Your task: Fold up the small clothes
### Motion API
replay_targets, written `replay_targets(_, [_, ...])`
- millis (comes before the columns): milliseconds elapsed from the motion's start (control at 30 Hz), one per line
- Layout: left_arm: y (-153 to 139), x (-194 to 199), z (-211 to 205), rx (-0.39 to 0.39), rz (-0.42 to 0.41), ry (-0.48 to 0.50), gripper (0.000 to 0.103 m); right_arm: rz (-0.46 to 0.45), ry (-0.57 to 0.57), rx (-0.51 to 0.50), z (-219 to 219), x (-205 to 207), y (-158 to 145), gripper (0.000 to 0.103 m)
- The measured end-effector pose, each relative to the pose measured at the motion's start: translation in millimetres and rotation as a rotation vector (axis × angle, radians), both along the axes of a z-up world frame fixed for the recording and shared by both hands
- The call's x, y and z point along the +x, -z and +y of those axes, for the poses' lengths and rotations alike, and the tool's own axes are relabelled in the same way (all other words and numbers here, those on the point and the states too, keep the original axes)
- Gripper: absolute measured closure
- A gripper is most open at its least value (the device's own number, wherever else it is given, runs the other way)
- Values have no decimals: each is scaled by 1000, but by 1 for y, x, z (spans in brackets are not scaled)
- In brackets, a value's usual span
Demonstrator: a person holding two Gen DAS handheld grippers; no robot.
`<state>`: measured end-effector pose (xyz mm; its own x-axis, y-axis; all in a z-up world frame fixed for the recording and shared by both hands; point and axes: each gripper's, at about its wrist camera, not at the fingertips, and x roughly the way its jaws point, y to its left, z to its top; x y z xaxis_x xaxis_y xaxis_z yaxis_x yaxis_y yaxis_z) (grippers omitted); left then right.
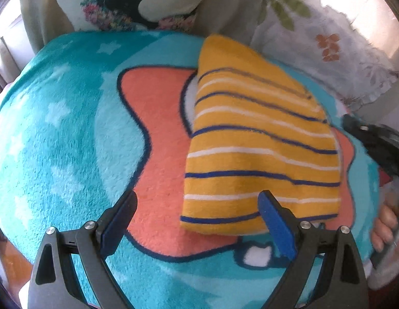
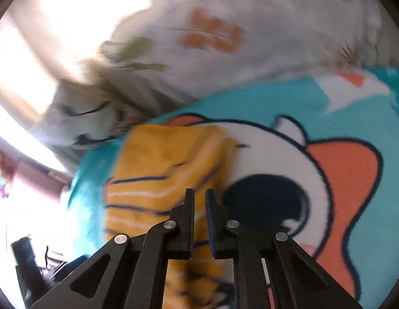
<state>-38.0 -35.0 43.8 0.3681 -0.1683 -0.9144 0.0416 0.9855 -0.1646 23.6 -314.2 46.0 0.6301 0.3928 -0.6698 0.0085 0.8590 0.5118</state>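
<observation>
Left tongs spread, right tongs pressed together, one folded striped garment, one blanket.

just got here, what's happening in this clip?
A person with a handheld gripper in each hand is folding a small yellow striped garment on a teal cartoon blanket. The garment lies folded into a compact stack. The left gripper hovers at its near edge, jaws wide open and holding nothing. The right gripper sits over the garment with jaws nearly closed; nothing visible is pinched between them. Patterned pillows lie behind.
</observation>
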Motion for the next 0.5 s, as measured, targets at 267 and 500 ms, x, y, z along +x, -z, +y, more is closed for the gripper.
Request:
replay_targets(267, [21, 2, 6, -29, 107, -39, 9, 93, -94, -79, 29, -8, 34, 86])
replay_targets(500, [13, 5, 2, 17, 46, -28, 9, 16, -289, -25, 67, -35, 13, 86])
